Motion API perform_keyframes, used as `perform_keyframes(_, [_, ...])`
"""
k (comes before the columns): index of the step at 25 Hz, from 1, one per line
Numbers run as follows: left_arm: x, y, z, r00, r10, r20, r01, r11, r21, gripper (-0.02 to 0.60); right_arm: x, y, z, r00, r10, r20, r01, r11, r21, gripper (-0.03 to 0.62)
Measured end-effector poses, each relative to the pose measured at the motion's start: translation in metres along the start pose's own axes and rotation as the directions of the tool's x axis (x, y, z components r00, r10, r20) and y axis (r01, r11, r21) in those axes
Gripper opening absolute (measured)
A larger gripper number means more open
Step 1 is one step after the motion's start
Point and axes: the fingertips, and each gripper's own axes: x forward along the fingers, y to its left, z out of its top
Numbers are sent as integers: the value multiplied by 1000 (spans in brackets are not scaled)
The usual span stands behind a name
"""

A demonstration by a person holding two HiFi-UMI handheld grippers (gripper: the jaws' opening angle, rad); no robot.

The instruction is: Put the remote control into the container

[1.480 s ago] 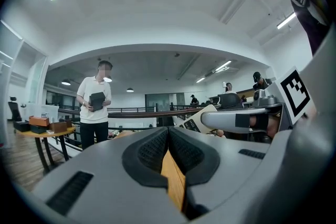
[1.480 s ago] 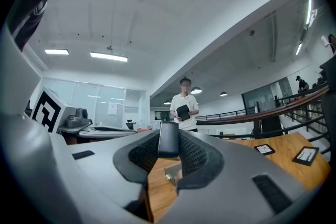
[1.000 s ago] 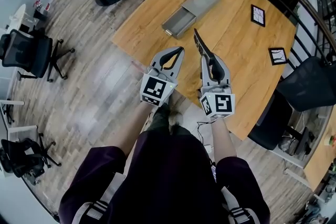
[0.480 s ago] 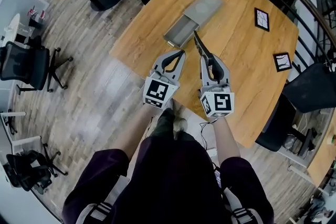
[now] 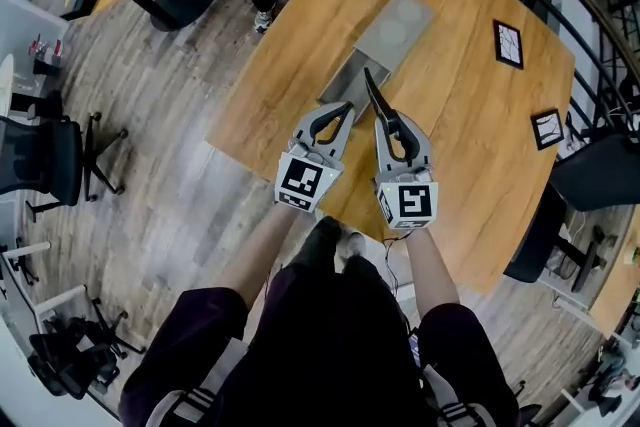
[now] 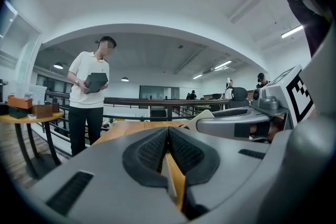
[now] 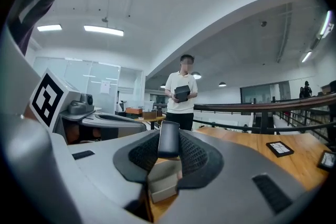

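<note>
Right tool point(image 5: 386, 115): centre of the head view, jaws clamped on the remote control point(image 5: 373, 87), a slim dark bar that sticks out past the tips. Left tool point(image 5: 343, 111): just beside it at picture left, jaws closed together, nothing between them. Container point(image 5: 348, 75): open grey tray on the wooden bench point(image 5: 470, 125), just beyond both tools; the remote control is in the jaws, not in the tray. Flat grey panel point(image 5: 398, 23): just beyond the tray, toward upper right. Person point(image 7: 181, 93): standing past the bench, holding a dark box.
</note>
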Motion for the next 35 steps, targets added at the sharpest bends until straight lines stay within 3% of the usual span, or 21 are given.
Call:
perform_keyframes(5, [17, 24, -9, 1000, -25, -8, 25, 1000, -8, 14, 34, 3, -12, 998, -22, -53, 18, 996, -84, 107])
perform_keyframes(11, [28, 37, -23, 999, -38, -27, 37, 999, -21, 14, 55, 3, -31, 996, -21, -92, 12, 995, -94, 107])
perform_keyframes(14, [29, 41, -29, 999, -36, -32, 35, 999, -28, 14, 64, 5, -40, 992, -26, -122, 5, 985, -172, 107])
perform_keyframes(20, [28, 45, -35, 999, -28, -40, 27, 999, -36, 14, 87, 12, -80, 976, -23, -217, -69, 911, -406, 107])
perform_keyframes(29, [22, 57, -38, 999, 3, -47, -5, 999, -42, 14, 104, 24, -107, 953, -31, -302, -169, 771, -614, 107])
perform_keyframes(31, [20, 57, -38, 999, 5, -48, -6, 999, -41, 14, 105, 28, -110, 948, -16, -317, -192, 765, -614, 109])
perform_keyframes(35, [17, 60, -40, 999, 13, -51, -15, 999, -40, 14, 102, 36, -124, 920, 57, -387, -277, 795, -540, 122])
